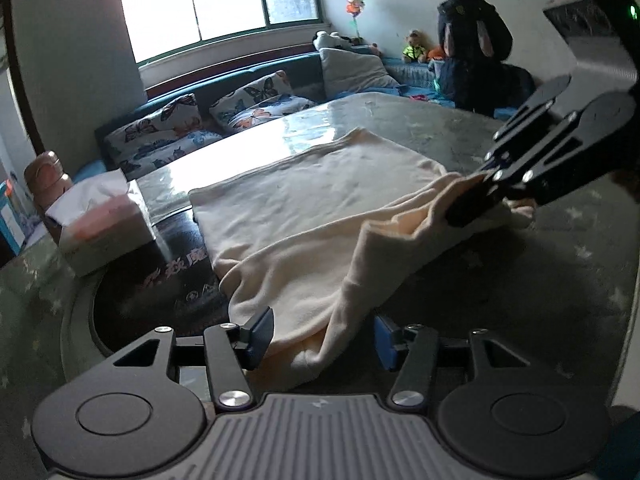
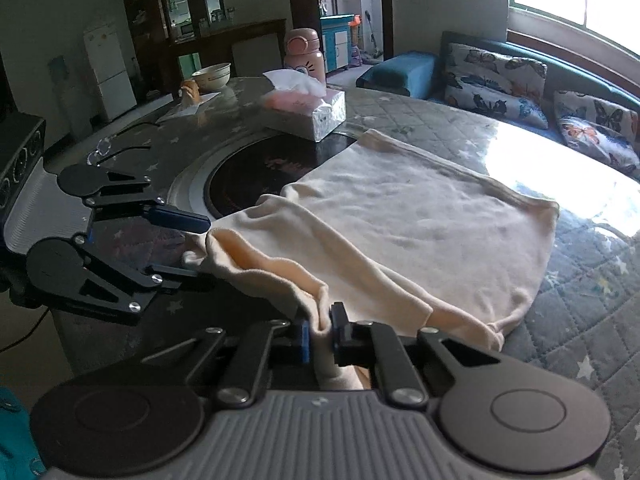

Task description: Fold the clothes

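A round table under a quilted, star-printed cover fills a living room; a dark hotplate sits in its middle. A tissue box and pink bottle stand at 12 o'clock in the right wrist view, a sofa under a bright window at 2 o'clock.

The cream garment lies flat, partly over the hotplate, its long axis running from 7 to 1 o'clock there. A sleeve stretches between both tools. The right gripper is clamped on the sleeve's end. The left gripper stands parted around loose cloth, pads not pressing.
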### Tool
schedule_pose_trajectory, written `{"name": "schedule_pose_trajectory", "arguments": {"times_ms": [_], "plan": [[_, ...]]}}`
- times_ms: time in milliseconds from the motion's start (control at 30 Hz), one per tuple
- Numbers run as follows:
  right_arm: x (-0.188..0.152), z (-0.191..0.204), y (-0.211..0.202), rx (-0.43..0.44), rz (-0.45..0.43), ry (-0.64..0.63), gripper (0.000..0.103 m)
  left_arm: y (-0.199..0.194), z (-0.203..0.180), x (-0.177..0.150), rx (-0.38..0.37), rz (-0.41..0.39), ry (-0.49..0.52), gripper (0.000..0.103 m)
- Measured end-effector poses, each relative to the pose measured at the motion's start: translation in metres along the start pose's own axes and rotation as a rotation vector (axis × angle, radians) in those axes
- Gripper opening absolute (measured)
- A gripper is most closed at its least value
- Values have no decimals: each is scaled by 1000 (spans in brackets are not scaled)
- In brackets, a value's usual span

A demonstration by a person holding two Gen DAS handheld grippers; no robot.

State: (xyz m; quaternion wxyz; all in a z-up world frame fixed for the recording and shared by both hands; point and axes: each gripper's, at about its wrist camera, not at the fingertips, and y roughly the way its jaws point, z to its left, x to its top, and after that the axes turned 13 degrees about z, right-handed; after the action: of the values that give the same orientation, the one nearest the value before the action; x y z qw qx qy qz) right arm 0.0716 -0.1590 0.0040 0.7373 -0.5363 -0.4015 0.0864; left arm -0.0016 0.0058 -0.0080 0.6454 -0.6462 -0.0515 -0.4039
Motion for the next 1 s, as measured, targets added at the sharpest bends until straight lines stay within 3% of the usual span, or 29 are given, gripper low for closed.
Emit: {"name": "schedule_pose_trajectory", "arguments": {"times_ms": [100,200,533,767,1000], "plan": [[-2,0,-1,2,-10,8,8,2,-3,-1,-7,-15,58,20],[-5,3,-4,8,-23,3,8,-1,-2,-2,-41,-17,83,6],[-25,23,-44,41,-56,-44,7,-50,-11,-17,-125,-67,93,5],[-58,58,-94,111,-19,-82,7,-106,-26,-39,-214,-79,85,5],[-45,48,-104,102,-17,-52,6,-91,-13,-13,-236,-76,54,5]]}}
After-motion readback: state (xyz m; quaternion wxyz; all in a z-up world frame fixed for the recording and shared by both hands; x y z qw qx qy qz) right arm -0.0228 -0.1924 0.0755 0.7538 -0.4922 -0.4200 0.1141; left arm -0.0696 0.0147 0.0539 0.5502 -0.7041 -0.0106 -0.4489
